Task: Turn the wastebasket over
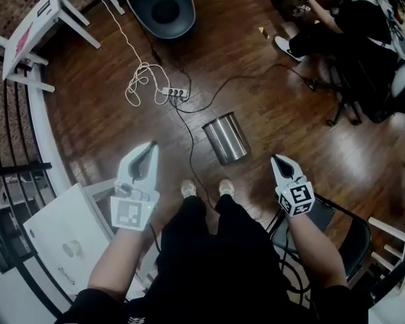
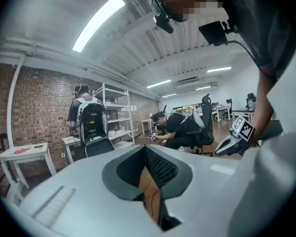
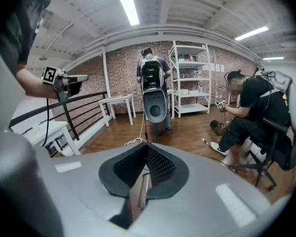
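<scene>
- Step in hand: the reach, not yet begun. Nothing touches the shiny metal cylindrical wastebasket (image 1: 227,139).
- Basket's place: on the dark wooden floor (image 1: 108,113), just ahead of your shoes, between the lines of your two grippers and well apart from both.
- Left gripper (image 1: 150,147): clenched, nothing between the jaws, only floor through the slit. It hangs out to the left of the basket.
- Right gripper (image 1: 277,159): clenched too, and empty. It hangs to the right, tipped down towards the floor.
- Orientation: the basket looks to stand on end, its long axis upright and its end face up. The steep view from above makes it lean on the picture.
- Cannot tell whether the upper end is open mouth or closed base; it reads as a dull grey oval.
- Next move, as I judge it: release both sets of jaws, bring the grippers down and inward, and take the wall or rim from opposite sides. Then roll it end over end.
- Mind the thin black cable (image 1: 189,137) lying just beside the basket's left flank. It runs back to the white power strip (image 1: 176,93).
</scene>
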A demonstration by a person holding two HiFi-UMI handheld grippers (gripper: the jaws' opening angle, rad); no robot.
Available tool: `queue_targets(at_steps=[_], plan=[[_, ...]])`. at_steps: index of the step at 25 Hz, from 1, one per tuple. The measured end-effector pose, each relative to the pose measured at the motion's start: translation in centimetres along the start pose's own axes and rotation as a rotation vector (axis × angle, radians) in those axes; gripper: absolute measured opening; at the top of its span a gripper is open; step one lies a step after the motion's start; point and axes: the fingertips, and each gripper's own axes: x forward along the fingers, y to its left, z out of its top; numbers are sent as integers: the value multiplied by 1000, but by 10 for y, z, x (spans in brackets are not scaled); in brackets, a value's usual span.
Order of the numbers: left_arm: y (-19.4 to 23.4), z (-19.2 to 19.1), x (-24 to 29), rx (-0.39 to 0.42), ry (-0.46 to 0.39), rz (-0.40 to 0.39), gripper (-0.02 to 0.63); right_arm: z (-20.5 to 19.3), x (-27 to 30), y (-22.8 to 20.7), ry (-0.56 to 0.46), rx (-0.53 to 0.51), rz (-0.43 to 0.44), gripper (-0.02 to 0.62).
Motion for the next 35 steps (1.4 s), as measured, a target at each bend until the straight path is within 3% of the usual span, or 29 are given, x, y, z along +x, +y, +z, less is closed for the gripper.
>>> queue_targets(at_steps=[4, 7, 9, 10, 12, 16, 18, 22, 24, 27, 29, 31, 32, 33, 35], plan=[[13, -8, -3, 55, 8, 26, 0, -31, 23, -10, 6, 66, -27, 3], [24, -31, -9, 67, 9, 60, 0, -83, 50, -11, 57, 104, -3, 19], [30, -54, -9, 51, 10, 69, 0, -128, 75, -15, 103, 187, 43, 44], [31, -66, -10, 54, 11, 67, 0, -154, 90, -17, 126, 251, 73, 56], [34, -92, -12, 87, 5, 61, 0, -209, 121, -29, 157, 397, 89, 144], [42, -140, -4, 110, -23, 64, 0, -310, 169, -60, 152, 780, -14, 184], [47, -164, -1, 126, -16, 74, 0, -349, 184, -63, 153, 922, -43, 184], [53, -203, 11, 117, -10, 87, 0, -405, 217, -59, 227, 960, -34, 197], [54, -217, 15, 128, -6, 77, 0, -429, 231, -62, 264, 964, -59, 209], [59, -234, 18, 137, 7, 76, 0, -457, 245, -71, 262, 1053, -116, 215], [63, -239, 18, 149, 14, 76, 0, -469, 253, -73, 215, 1131, -116, 191], [65, -241, 17, 172, 13, 76, 0, -469, 263, -74, 107, 1212, -64, 244], [66, -241, 16, 181, 13, 75, 0, -465, 267, -74, 59, 1232, -38, 223], [66, -242, 16, 184, 14, 77, 0, -461, 268, -74, 36, 1228, -29, 191], [68, -242, 15, 174, 14, 82, 0, -454, 267, -75, 63, 1145, -52, 190]])
